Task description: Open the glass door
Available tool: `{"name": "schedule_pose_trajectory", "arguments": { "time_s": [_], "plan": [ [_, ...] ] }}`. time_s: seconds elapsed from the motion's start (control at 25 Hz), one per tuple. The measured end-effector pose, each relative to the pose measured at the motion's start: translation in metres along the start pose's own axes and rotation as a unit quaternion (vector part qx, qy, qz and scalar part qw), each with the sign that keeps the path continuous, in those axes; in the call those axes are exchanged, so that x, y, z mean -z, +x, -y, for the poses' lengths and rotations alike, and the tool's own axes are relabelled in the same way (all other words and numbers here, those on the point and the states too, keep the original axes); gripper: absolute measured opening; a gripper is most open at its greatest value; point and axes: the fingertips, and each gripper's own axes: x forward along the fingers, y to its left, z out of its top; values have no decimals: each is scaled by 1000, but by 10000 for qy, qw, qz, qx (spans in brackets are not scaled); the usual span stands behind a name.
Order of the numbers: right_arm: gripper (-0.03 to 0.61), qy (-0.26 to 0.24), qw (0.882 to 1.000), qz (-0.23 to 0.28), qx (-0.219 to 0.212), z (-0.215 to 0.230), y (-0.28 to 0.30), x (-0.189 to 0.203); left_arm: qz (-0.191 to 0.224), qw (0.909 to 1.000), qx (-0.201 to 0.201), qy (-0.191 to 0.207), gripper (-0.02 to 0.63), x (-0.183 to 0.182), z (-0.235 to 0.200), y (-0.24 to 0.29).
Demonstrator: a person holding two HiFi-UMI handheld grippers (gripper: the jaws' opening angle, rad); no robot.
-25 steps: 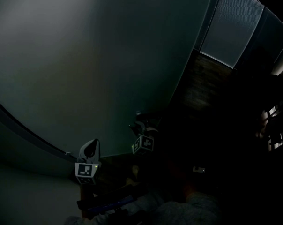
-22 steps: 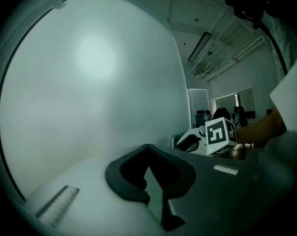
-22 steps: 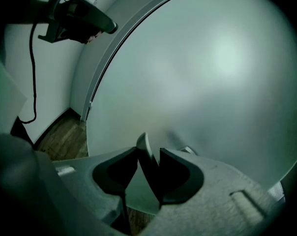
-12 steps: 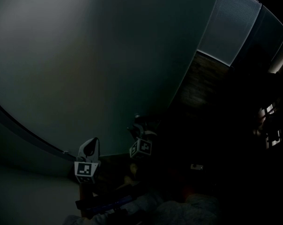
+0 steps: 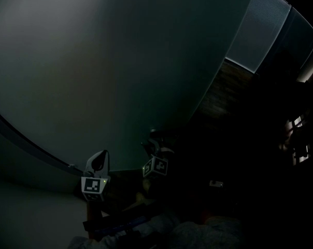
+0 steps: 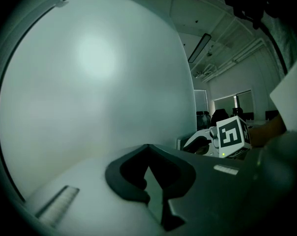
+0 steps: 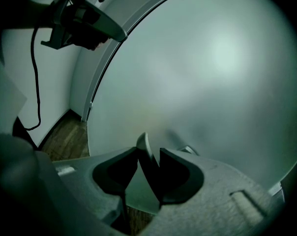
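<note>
My right hand-held gripper (image 7: 149, 156) is clamped on the thin door handle (image 7: 141, 142) at lower centre, ready to swing the frosted glass door (image 5: 120, 61) filling the upper left. The left hand-held gripper (image 6: 151, 177) hangs closed and empty.

The glass door (image 5: 120, 61) stands right before me, filling most of my head view, with the floor (image 5: 224, 97) running off to its right. My left hand-held gripper (image 5: 99, 161) sits low before the door. The right hand-held gripper (image 5: 154, 139) is just to its right by the door's edge, the door handle (image 7: 143, 146) between its jaws (both pads touching it).
</note>
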Motion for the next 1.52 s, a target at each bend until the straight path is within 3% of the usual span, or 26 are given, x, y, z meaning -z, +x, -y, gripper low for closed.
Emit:
{"name": "schedule_pose_trajectory", "arguments": {
  "time_s": [1.0,1.52],
  "plan": [
    [143,98,9998,-106,132,-31,-24,0,-72,10000,47,1,3,2,1,-1],
    [147,133,9994,-115,310,-23,-33,-8,-84,10000,36,3,3,0,0,0]
  ]
}}
